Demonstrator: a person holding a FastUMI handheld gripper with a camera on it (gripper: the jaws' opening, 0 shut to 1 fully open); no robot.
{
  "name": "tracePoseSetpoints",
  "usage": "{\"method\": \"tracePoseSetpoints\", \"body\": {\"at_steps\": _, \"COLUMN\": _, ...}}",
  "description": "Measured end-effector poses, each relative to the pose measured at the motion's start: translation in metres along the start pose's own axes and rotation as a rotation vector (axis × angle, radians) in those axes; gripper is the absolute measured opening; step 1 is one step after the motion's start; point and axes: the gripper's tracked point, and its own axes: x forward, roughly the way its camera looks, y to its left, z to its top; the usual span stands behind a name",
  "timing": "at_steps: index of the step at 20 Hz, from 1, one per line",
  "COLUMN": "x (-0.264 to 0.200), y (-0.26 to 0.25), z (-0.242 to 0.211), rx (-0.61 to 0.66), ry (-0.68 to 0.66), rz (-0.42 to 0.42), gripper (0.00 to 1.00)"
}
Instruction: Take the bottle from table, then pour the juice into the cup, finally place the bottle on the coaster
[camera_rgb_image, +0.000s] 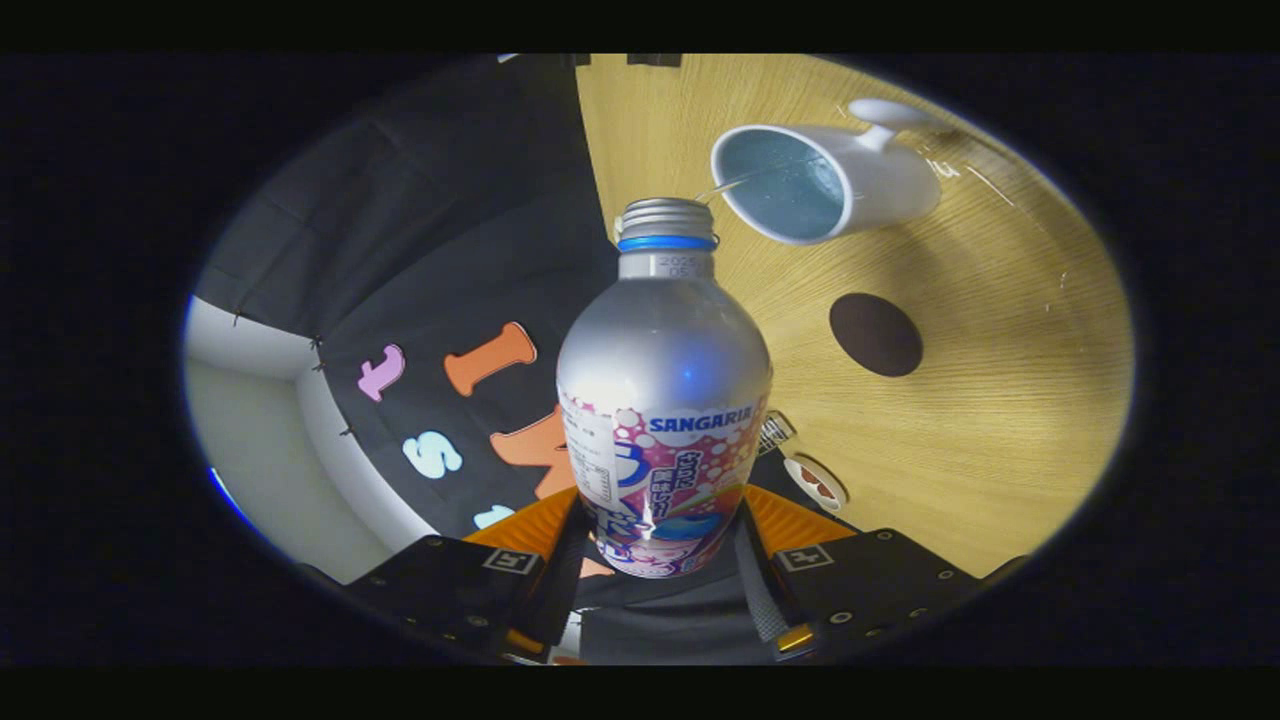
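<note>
A silver bottle (662, 390) with a pink and blue label and an uncapped threaded neck sits between my two fingers, and my gripper (660, 560) is shut on its lower body. The whole view is rolled over, so the bottle is tipped toward the white cup (880, 185) on the wooden table (1000, 400). A thin clear stream (745, 180) runs from the bottle's mouth over the cup's rim. The cup's inside looks pale blue with liquid in it. A dark round coaster (875, 334) lies on the table just beside the cup, beyond my fingers.
A small white round thing with a red mark (817, 482) lies on the table close to my fingers. The black cloth wall (430, 300) stands behind the table's edge, with a pale wall or floor (260, 420) beyond it.
</note>
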Motion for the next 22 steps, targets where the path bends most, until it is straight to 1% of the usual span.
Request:
{"method": "tracePoseSetpoints", "body": {"at_steps": 3, "x": 0.001, "y": 0.002, "z": 0.002, "rx": 0.011, "ry": -0.007, "rz": -0.001, "gripper": 0.71}}
{"method": "tracePoseSetpoints", "body": {"at_steps": 7, "x": -0.001, "y": 0.013, "z": 0.001, "rx": 0.046, "ry": 0.001, "rz": 0.036, "gripper": 0.71}}
{"method": "tracePoseSetpoints", "body": {"at_steps": 12, "x": 0.0, "y": 0.009, "z": 0.005, "rx": 0.086, "ry": -0.01, "rz": 0.028, "gripper": 0.71}}
{"method": "tracePoseSetpoints", "body": {"at_steps": 14, "x": -0.001, "y": 0.013, "z": 0.006, "rx": 0.098, "ry": -0.011, "rz": 0.044, "gripper": 0.71}}
{"method": "tracePoseSetpoints", "body": {"at_steps": 22, "x": 0.001, "y": 0.013, "z": 0.004, "rx": 0.109, "ry": -0.003, "rz": 0.056, "gripper": 0.71}}
